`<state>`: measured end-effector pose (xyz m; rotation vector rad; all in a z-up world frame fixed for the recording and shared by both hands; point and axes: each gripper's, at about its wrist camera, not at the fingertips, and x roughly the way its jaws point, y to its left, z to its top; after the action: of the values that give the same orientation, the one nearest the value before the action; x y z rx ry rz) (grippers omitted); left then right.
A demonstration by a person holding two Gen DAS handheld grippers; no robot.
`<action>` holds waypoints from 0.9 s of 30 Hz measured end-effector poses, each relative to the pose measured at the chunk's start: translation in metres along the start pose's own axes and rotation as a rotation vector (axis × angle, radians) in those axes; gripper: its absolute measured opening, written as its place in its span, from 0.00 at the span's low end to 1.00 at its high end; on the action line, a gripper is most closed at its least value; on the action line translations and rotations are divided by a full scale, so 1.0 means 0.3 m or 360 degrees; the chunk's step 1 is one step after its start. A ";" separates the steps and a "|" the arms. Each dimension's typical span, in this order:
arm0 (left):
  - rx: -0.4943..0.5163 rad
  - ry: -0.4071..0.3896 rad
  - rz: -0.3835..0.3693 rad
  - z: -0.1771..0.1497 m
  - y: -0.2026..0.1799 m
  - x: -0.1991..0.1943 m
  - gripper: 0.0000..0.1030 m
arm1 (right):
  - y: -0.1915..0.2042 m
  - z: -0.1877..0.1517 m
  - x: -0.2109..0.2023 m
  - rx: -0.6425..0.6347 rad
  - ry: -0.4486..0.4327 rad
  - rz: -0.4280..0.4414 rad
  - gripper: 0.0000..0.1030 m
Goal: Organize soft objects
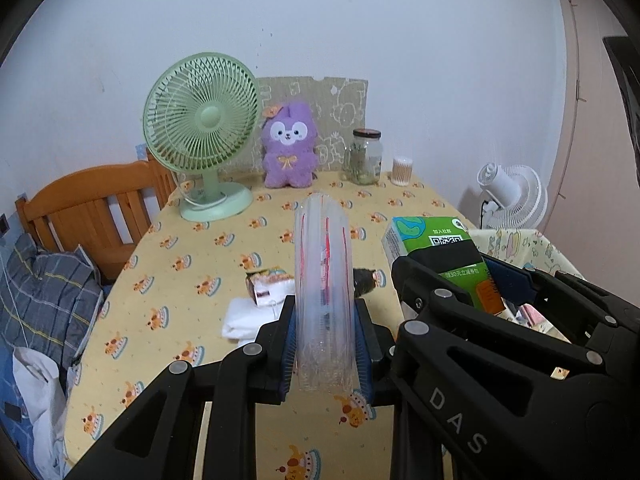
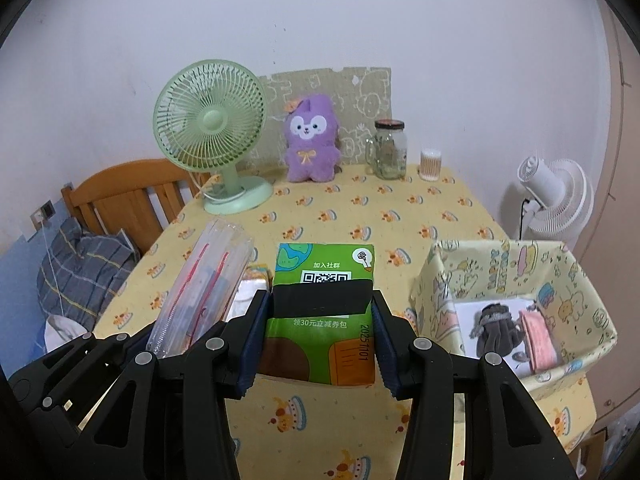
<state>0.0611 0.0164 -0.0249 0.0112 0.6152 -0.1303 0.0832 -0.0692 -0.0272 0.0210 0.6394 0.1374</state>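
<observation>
green tissue pack (image 2: 324,312) sits clamped in my right gripper (image 2: 320,344) above the counter (image 2: 360,208), just left of the fabric basket (image 2: 440,280). my left gripper (image 1: 325,344) is clamped on a clear plastic bag bundle (image 1: 323,280), upright.

Green tissue pack (image 2: 324,312); purple plush (image 2: 311,138); yellow cake-print tablecloth (image 2: 400,216); mint fan (image 2: 210,120).

At the worktop's (image 2: 340,216) back edge stand the fan (image 2: 212,132), plush toy (image 2: 310,144), jar (image 2: 390,150) and swab pot (image 2: 431,165), left to right. My basket (image 2: 436,280) sits at the right edge.
</observation>
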 end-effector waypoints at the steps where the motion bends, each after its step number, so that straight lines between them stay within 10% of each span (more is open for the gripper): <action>1: 0.0001 -0.0005 0.0002 0.005 -0.001 -0.004 0.24 | 0.001 0.005 -0.002 -0.0001 -0.0004 0.0001 0.50; 27: 0.0012 -0.0068 0.0023 0.092 -0.058 -0.018 0.24 | -0.063 0.103 -0.040 -0.0006 -0.0089 0.0011 0.50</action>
<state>0.0702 -0.0016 0.0012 0.0198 0.5720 -0.1186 0.0944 -0.0890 0.0037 0.0235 0.5834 0.1442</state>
